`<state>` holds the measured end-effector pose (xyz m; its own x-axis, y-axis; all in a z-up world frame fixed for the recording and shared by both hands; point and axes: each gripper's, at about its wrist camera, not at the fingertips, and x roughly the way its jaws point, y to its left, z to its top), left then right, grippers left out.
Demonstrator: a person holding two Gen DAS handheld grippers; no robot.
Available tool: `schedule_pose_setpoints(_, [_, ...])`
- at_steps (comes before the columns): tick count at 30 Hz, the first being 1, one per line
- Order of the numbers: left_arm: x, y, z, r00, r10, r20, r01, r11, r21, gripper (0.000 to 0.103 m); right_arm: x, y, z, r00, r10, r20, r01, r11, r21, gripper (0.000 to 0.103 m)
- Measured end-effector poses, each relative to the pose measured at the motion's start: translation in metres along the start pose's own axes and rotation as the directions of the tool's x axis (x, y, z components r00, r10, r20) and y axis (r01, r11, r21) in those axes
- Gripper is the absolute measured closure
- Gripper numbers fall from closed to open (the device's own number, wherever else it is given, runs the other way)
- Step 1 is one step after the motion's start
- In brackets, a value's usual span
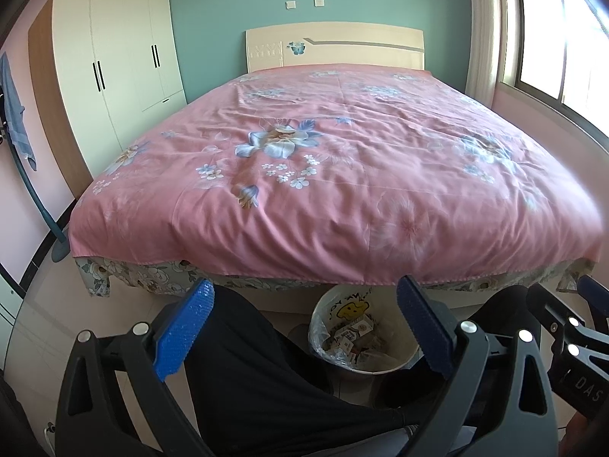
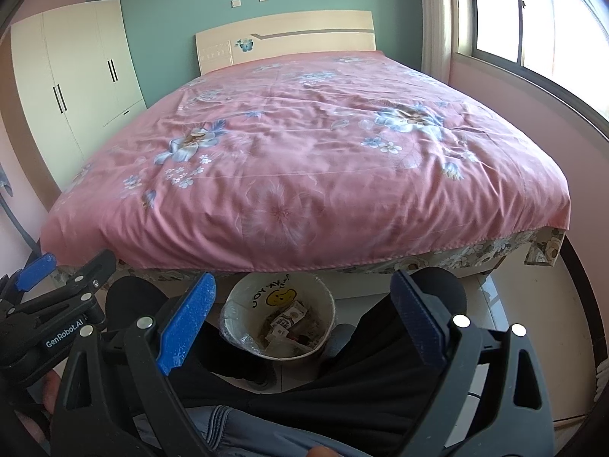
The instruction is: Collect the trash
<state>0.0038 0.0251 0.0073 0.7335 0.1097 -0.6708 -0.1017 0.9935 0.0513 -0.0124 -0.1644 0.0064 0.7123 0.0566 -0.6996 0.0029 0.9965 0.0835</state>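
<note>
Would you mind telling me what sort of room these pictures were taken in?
A bedroom, most likely in a home. A bed under a pink floral cover fills the view, a white wardrobe stands against the wall beside it, and a small wastebasket holding paper scraps sits at its foot.

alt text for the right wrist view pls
An open, empty right tool points at a trash bin holding paper scraps, set between a seated person's knees. Beyond lies a bed under a pink floral cover.

White lined waste bin [image 1: 363,339] partly hidden behind dark-trousered knees [image 1: 243,346]; its paper scraps [image 2: 289,321] illegible; pink floral bedspread [image 1: 342,175] cut off at right.
</note>
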Motion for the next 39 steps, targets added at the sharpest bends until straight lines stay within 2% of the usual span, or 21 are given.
schedule_pose_setpoints(39, [0.0009, -0.0007, -0.0008, 1.0, -0.003, -0.004, 0.003, 1.0, 0.003, 0.005, -0.0005, 0.0009, 0.0006, 1.0, 0.002, 0.004, -0.002, 1.0, -0.005, 0.012])
